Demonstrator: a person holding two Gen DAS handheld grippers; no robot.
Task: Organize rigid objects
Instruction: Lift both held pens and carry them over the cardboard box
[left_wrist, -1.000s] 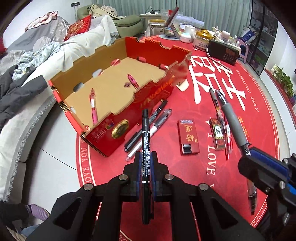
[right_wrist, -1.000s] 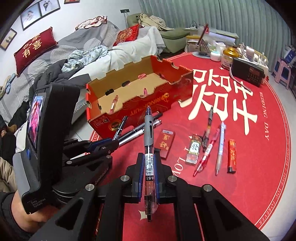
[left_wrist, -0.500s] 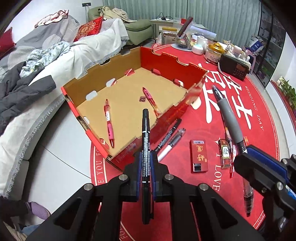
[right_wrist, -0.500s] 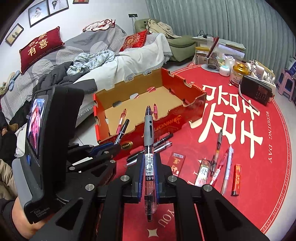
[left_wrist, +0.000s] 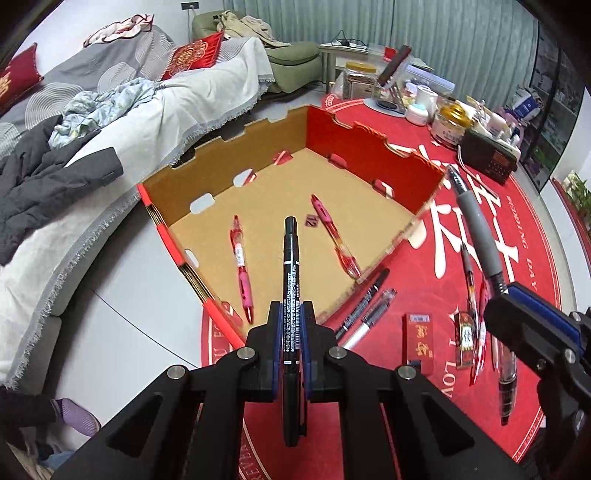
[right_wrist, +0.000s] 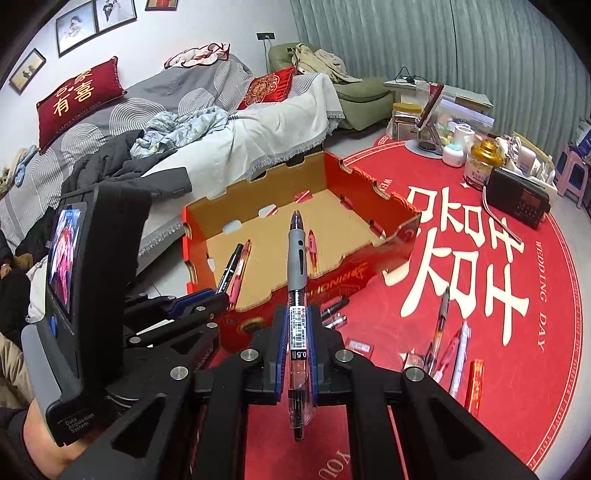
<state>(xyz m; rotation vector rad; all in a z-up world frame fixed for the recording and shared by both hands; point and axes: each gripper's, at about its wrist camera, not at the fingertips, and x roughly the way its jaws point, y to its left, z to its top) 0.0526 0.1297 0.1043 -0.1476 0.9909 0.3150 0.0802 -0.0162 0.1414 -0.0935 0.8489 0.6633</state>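
Left gripper (left_wrist: 291, 317) clamps black marker (left_wrist: 290, 258); right gripper (right_wrist: 298, 332) clamps gel pen (right_wrist: 297, 266).

The left gripper (left_wrist: 291, 321) is clamped on a black marker (left_wrist: 291, 266) that points up toward the open cardboard box (left_wrist: 373, 170). Two pink pens lie on the box floor – one (left_wrist: 242, 269) to the left, another (left_wrist: 334, 236) to the right. At the right edge, the right gripper (left_wrist: 532, 332) grips a grey pen (left_wrist: 476, 229). More pens and a small red box (left_wrist: 419, 341) lie on the red mat (left_wrist: 535, 229).
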